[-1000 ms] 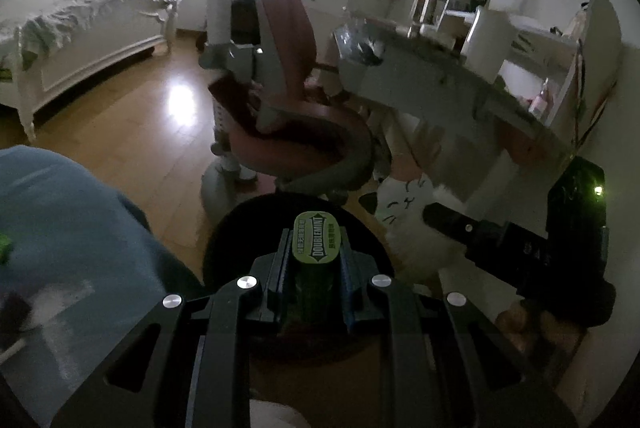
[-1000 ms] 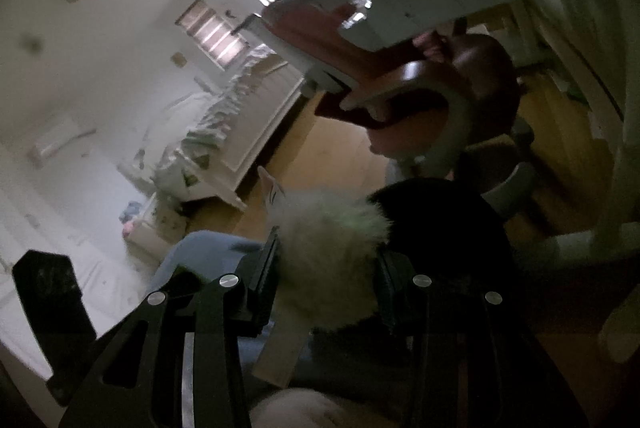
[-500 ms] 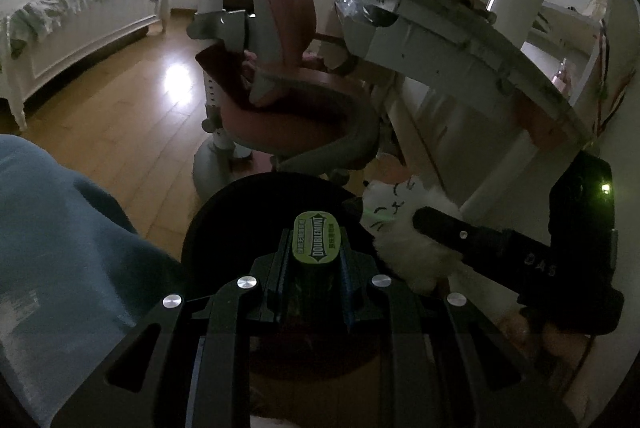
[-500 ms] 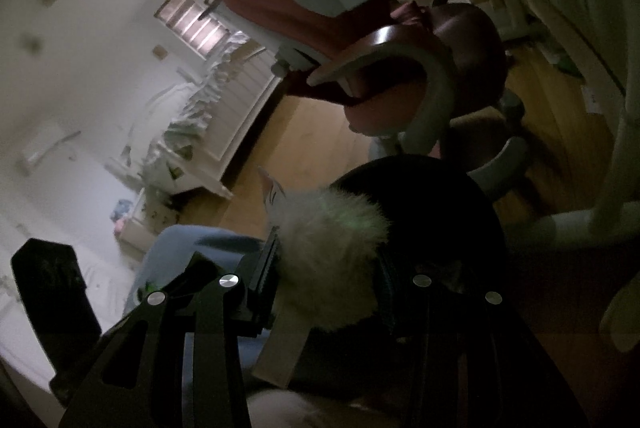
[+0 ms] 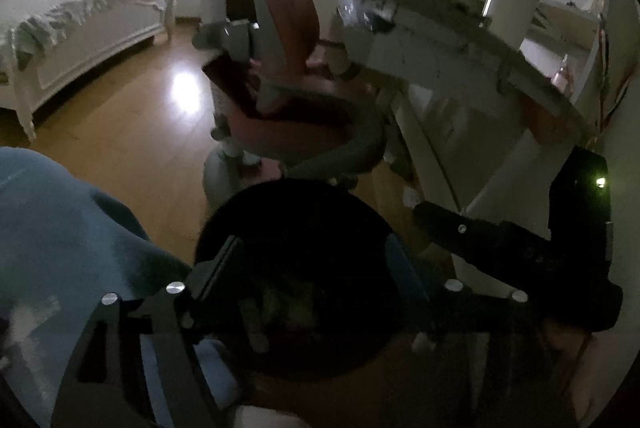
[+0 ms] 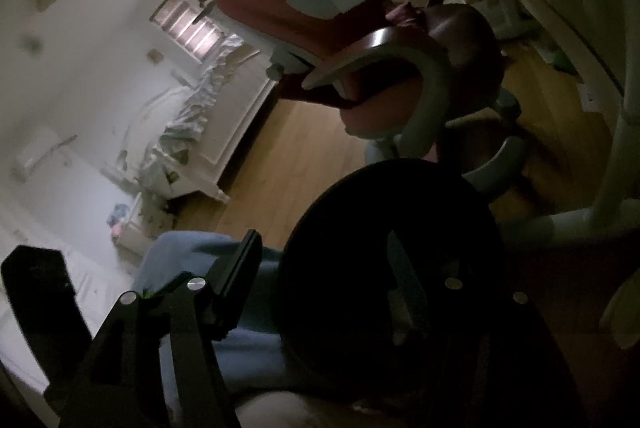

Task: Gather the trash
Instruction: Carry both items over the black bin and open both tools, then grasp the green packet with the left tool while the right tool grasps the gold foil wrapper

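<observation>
Hand-held grippers, left [image 5: 316, 268] and right [image 6: 328, 268], hover spread wide, empty, over the black bin [image 5: 256, 212].

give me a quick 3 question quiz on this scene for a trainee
1. True or false: the left claw is shut.
2. The right claw hangs over: A a bed, B a black bin, C a desk?
3. Fill in: the chair has a ___ backrest.

Key: 1 false, its jaws stand wide apart; 2 B; 3 red.
</observation>
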Action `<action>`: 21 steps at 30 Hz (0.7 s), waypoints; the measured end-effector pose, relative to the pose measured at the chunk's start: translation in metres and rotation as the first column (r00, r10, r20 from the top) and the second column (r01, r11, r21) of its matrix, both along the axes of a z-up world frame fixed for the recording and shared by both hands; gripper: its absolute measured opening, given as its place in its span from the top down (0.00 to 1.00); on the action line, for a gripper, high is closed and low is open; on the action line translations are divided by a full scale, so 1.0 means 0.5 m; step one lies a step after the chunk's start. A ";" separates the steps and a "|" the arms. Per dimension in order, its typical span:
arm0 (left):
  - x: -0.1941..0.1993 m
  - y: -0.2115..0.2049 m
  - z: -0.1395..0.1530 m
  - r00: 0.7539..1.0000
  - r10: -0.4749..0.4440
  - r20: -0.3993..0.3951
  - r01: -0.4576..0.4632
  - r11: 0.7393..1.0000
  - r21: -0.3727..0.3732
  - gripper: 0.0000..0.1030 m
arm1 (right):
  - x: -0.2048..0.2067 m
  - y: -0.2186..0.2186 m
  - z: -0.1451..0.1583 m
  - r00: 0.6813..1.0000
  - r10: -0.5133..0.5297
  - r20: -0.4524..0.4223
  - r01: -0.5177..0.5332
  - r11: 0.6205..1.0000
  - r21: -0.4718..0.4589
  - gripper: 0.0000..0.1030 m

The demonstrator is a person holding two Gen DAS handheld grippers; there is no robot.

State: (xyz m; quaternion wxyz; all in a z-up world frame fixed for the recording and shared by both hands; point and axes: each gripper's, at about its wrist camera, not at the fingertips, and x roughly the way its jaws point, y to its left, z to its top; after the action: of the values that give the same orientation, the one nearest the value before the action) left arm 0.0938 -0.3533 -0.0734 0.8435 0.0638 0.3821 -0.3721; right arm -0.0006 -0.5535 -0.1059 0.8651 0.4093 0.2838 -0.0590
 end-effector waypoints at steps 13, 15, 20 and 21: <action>-0.033 0.236 0.077 0.979 0.200 0.043 -0.195 0.977 -0.088 0.15 | 0.038 0.133 0.066 0.984 0.178 0.012 -0.177 0.983 -0.058 0.31; -0.034 0.291 0.084 0.969 0.245 0.043 -0.240 0.967 -0.089 0.15 | 0.046 0.172 0.080 0.974 0.228 0.014 -0.226 0.971 -0.072 0.30; -0.040 0.455 0.095 0.924 0.378 0.058 -0.372 0.924 -0.091 0.15 | 0.078 0.321 0.117 0.912 0.409 0.011 -0.405 0.905 -0.127 0.30; -0.037 0.496 0.095 0.911 0.409 0.057 -0.403 0.911 -0.086 0.15 | 0.086 0.361 0.123 0.891 0.455 0.007 -0.449 0.882 -0.141 0.30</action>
State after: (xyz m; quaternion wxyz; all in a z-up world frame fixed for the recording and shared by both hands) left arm 0.0753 -0.1054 -0.0260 0.9177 -0.0339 0.3418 -0.1997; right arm 0.0427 -0.3729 -0.0442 0.8861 0.2734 0.3496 0.1333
